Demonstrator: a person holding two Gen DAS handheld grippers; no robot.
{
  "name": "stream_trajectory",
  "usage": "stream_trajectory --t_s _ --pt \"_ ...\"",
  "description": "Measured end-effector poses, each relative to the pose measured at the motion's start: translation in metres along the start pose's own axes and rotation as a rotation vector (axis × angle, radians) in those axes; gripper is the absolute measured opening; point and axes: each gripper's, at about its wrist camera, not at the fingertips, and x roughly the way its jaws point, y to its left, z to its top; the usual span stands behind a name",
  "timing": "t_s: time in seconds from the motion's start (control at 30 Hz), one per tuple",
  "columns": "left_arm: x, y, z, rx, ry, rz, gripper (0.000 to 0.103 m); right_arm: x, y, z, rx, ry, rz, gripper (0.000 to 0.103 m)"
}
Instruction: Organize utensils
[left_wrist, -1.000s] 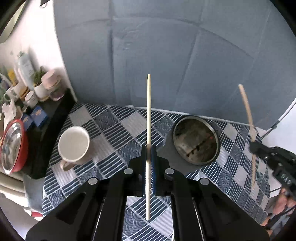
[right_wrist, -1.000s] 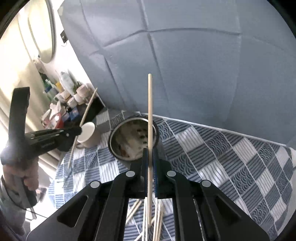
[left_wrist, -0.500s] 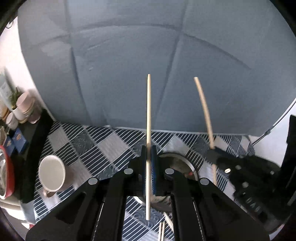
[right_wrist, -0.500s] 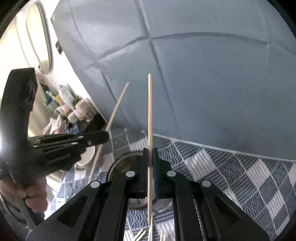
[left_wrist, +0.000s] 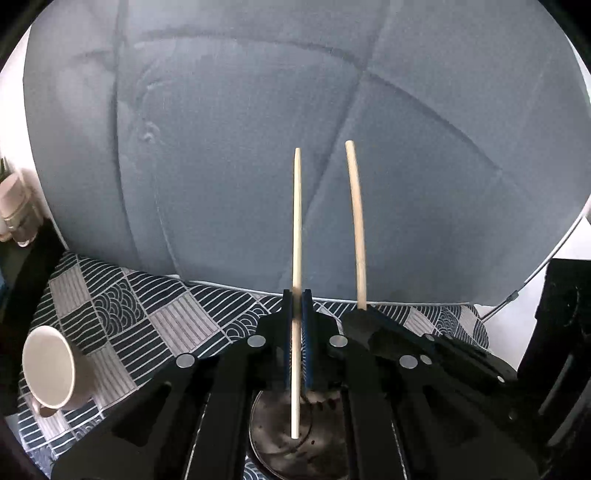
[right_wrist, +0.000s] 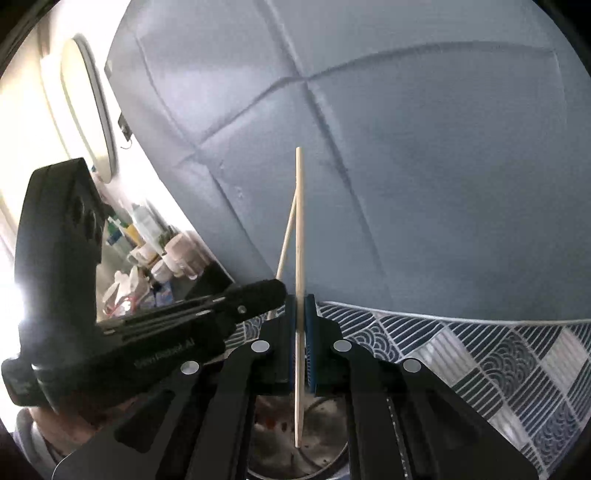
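Two chopsticks, two grippers, one metal holder, one white mug.

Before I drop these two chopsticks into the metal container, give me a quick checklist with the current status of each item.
1. Left gripper shut on its chopstick: ok.
2. Right gripper shut on the right chopstick: ok.
3. Lower tips over the metal container: ok in both wrist views; each tip shows against its dark inside.
4. The two sticks clear of each other: cannot tell; they cross in the right wrist view but stand apart in the left one.
5. White mug out of the way: ok, off to the left on the patterned cloth.
6. Tips touching the container's bottom: cannot tell.
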Motion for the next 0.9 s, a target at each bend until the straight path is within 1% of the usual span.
stream_trajectory --t_s 0.1,0.13,0.2,0.33,0.43,0.47,0.57,0.7,0.77,0.8,0.83,0.9 --pt "0.003 0.006 -0.009 -0.017 -0.03 -0.021 0.005 0.004 -0.003 -0.011 0.005 -0.001 -0.001 0.005" --pt "0.004 0.007 -0.01 -0.018 -0.038 -0.017 0.005 0.004 -0.004 -0.014 0.007 -0.004 0.0 0.005" --pt "0.001 0.008 -0.018 -0.007 -0.082 -0.013 0.005 0.002 -0.006 -0.023 0.012 -0.013 -0.007 0.005" --pt "-0.004 0.008 -0.031 0.006 -0.135 -0.019 0.005 -0.003 -0.01 -0.039 0.023 -0.021 -0.007 0.005" --pt "-0.012 0.006 -0.044 0.036 -0.184 -0.025 0.005 -0.009 -0.006 -0.046 -0.009 -0.037 -0.025 0.005" --pt "-0.015 0.004 -0.046 0.047 -0.191 -0.022 0.005 -0.01 -0.005 -0.048 -0.014 -0.038 -0.031 0.007" --pt "-0.02 0.003 -0.054 0.06 -0.192 -0.03 0.005 -0.014 -0.003 -0.051 -0.025 -0.045 -0.062 0.008" --pt "-0.025 0.005 -0.061 0.069 -0.196 -0.021 0.006 -0.018 -0.001 -0.056 -0.045 -0.034 -0.096 0.009" --pt "-0.031 0.005 -0.063 0.078 -0.2 -0.019 0.011 -0.022 0.001 -0.057 -0.052 -0.041 -0.109 0.009" --pt "-0.034 0.005 -0.064 0.08 -0.203 -0.015 0.017 -0.025 0.001 -0.057 -0.05 -0.048 -0.113 0.01" --pt "-0.036 0.007 -0.065 0.079 -0.205 -0.01 0.024 -0.029 0.001 -0.057 -0.045 -0.056 -0.118 0.014" --pt "-0.042 0.011 -0.066 0.059 -0.216 -0.007 0.032 -0.039 0.001 -0.055 -0.032 -0.084 -0.134 0.038"
